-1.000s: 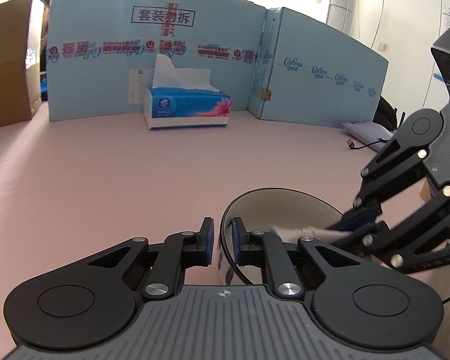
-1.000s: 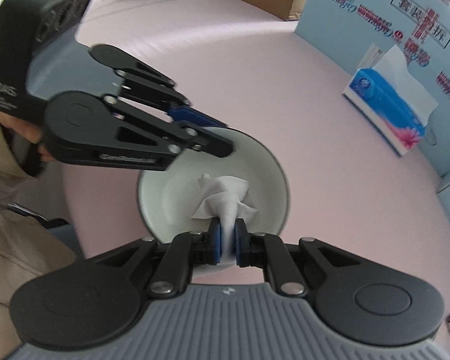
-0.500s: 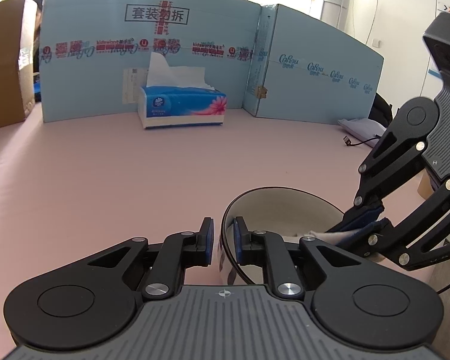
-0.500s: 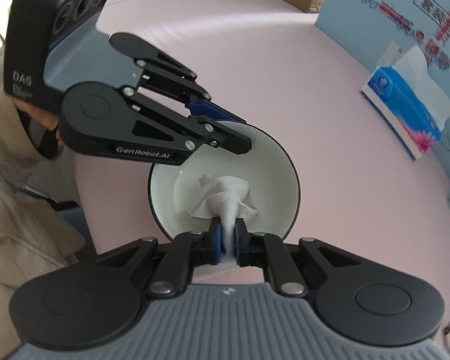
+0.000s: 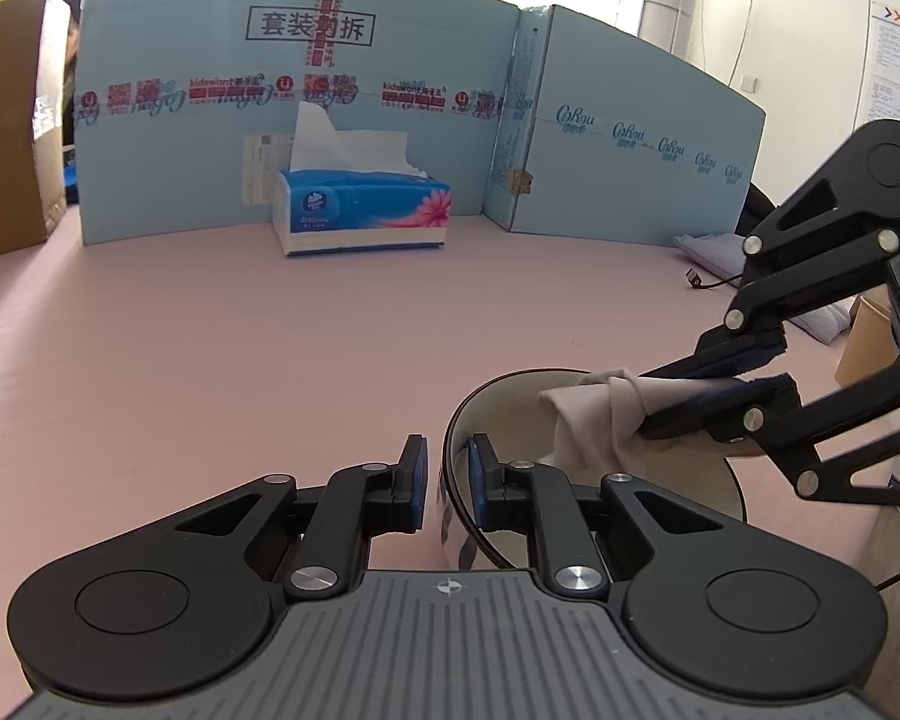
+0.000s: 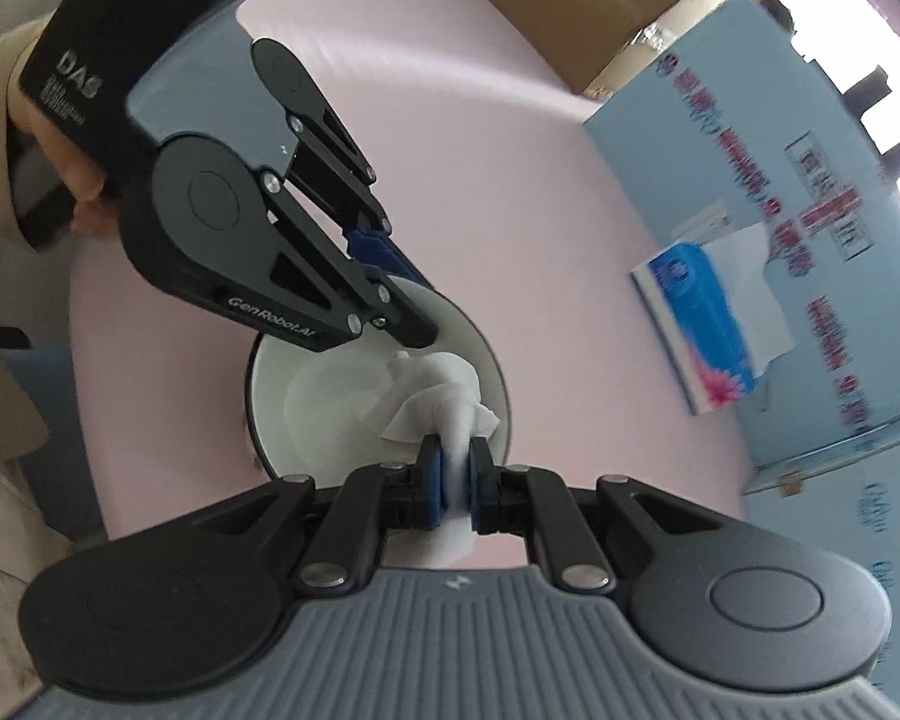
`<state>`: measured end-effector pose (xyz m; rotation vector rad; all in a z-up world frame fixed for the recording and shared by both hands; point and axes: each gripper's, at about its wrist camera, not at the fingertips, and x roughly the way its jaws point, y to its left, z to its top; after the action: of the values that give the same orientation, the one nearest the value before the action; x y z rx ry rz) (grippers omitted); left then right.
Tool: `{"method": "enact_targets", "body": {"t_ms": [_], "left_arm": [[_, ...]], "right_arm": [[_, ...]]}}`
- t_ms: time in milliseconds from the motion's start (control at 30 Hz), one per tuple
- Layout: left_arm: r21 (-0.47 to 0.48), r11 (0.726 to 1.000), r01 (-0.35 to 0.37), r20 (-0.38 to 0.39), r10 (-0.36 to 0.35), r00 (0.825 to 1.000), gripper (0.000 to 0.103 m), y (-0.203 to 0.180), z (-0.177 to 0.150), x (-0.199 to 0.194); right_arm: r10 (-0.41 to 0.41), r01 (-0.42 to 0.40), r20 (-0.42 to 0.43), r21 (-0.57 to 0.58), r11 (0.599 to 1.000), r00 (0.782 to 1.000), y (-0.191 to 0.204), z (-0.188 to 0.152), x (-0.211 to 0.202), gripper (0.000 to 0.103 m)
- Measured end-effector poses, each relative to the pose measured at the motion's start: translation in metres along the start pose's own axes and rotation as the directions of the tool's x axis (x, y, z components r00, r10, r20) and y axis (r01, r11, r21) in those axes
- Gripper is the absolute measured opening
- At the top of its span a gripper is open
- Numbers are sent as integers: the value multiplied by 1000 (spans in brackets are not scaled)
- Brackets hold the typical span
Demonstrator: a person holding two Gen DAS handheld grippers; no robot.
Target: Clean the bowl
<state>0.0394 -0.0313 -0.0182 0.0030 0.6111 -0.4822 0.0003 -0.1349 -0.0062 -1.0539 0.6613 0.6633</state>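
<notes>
A white bowl (image 5: 522, 402) with a dark rim sits on the pink table (image 5: 210, 360) near its front edge. My left gripper (image 5: 447, 474) is shut on the bowl's near rim, one pad outside the wall and one inside. In the right wrist view it reaches in from the upper left, its fingers (image 6: 417, 333) lying over the bowl (image 6: 318, 414). My right gripper (image 6: 457, 471) is shut on a crumpled white tissue (image 6: 444, 402) that rests against the inner wall near the rim. In the left wrist view the right gripper (image 5: 648, 402) comes in from the right with the tissue (image 5: 594, 414).
A blue tissue box (image 5: 360, 216) with a sheet sticking up stands at the back, in front of light blue cardboard panels (image 5: 180, 150). A brown carton (image 5: 6, 120) is at the far left. A person's hand (image 6: 72, 168) holds the left gripper. A cable (image 5: 708, 282) lies at the right.
My right gripper has rolled and swept the tissue from the bowl's middle up along the wall toward the rim. The left gripper keeps its hold on the rim and has not moved.
</notes>
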Motion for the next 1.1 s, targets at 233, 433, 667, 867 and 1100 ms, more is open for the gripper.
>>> {"method": "enact_targets", "body": {"t_ms": [233,433,667,867,1100], "left_arm": [[-11,1000,17,4,-17,1000,20,2,-2,-2],[-20,999,37,4,-37,999,19,5,-1,0],[-19,999,46,6,-46,999,19,7,-1,0],[-19,998,55,5,-55,998,19,9,1,2],[-11,998,61,-4,-61,998,16,7,4,4]], "right_arm": [[-40,32,-72,-101,994,997,17,2,17,10],[26,-32,-111,-54,998,994,6,6,23,10],[257,-247,-131,83,965,958,-17,8,15,10],[395,-372,-76,214,903,915,-36,1,17,10],[345,-322,-112,182,929,932,-32,-2,14,10]]}}
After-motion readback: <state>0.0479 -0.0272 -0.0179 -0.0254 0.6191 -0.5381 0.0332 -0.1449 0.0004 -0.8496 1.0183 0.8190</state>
